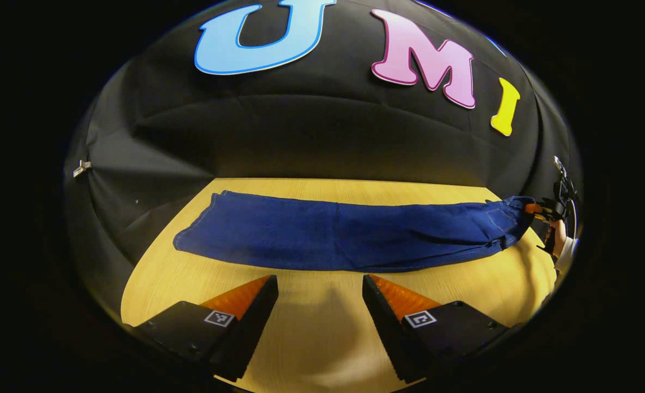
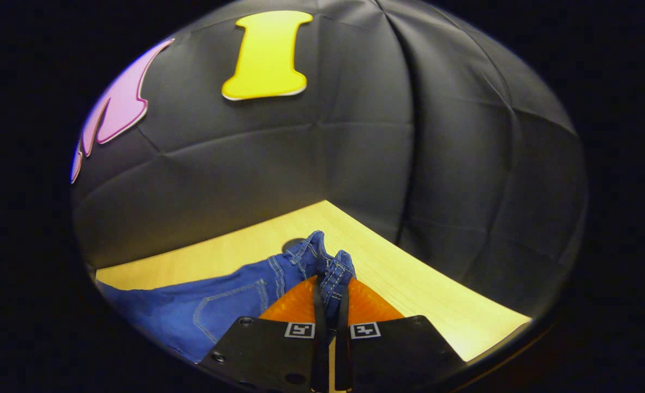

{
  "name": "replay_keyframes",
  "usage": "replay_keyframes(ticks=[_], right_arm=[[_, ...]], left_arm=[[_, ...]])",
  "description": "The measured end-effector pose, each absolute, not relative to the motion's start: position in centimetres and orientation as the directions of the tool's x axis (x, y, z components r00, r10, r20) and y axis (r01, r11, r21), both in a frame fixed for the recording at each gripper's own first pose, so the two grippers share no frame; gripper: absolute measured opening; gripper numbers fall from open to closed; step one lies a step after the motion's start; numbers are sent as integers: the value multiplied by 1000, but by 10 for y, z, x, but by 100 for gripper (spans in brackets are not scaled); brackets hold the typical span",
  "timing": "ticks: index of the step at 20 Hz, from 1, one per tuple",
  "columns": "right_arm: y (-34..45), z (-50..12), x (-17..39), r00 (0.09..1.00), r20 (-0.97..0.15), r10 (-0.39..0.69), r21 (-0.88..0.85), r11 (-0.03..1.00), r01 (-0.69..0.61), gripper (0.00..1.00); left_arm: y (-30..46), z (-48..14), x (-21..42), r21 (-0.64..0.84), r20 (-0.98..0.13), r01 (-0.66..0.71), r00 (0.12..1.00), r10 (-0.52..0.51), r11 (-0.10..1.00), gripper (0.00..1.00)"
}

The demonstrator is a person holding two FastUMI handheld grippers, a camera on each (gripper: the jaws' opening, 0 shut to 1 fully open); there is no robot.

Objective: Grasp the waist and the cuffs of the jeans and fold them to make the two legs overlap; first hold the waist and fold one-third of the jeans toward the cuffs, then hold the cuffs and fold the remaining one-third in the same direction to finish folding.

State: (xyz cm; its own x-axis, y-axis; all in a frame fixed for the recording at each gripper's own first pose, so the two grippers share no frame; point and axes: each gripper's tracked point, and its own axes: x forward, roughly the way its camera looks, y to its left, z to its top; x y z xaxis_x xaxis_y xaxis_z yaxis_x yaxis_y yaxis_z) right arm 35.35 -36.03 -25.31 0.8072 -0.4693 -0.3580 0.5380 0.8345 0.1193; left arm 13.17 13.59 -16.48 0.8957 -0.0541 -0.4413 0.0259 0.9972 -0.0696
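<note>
Dark blue jeans (image 1: 344, 234) lie stretched across the wooden table (image 1: 311, 322), legs overlapped, cuffs at the left and waist at the right in the left gripper view. My left gripper (image 1: 320, 284) stands open just short of the jeans' near edge, nothing between its fingers. At the far right of that view my right gripper (image 1: 535, 210), held by a hand, grips the waist. In the right gripper view my right gripper (image 2: 330, 292) is shut on the bunched waistband (image 2: 322, 262), lifted a little off the table; a back pocket (image 2: 230, 308) shows to the left.
The black cloth wall (image 1: 322, 136) rises right behind the table's far edge and wraps round both sides. Bare table (image 2: 420, 284) runs to the right of the waist up to the corner in the right gripper view.
</note>
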Motion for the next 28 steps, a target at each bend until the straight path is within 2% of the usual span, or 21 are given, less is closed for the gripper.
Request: replay_keyframes(ticks=[5,10,16,19,25,26,27,28], right_arm=[[-305,-167,324,894,-250,-373,75,913,402,8],[-240,-140,277,956,-187,-225,12,973,232,8],[-257,-185,270,979,-202,6,11,1000,-4,8],[-267,-179,264,965,-229,129,40,992,-124,8],[-271,-206,297,922,-338,191,20,980,-196,8],[-264,-218,301,916,-352,191,6,979,-202,8],[-265,-224,305,913,-362,190,-10,978,-207,8],[-265,-230,308,909,-369,193,-23,976,-216,9]], left_arm=[[143,-163,124,-85,-431,0,902,-37,996,97],[167,-162,108,-96,-406,-41,914,-1,994,98],[203,-163,100,-180,-376,-154,924,77,971,97],[219,-173,88,-207,-376,-191,921,102,959,97],[249,-184,86,-235,-370,-239,918,141,942,97],[257,-183,90,-248,-358,-250,921,151,936,92],[266,-182,95,-258,-349,-260,923,162,930,97],[276,-182,101,-265,-338,-268,926,171,926,97]])
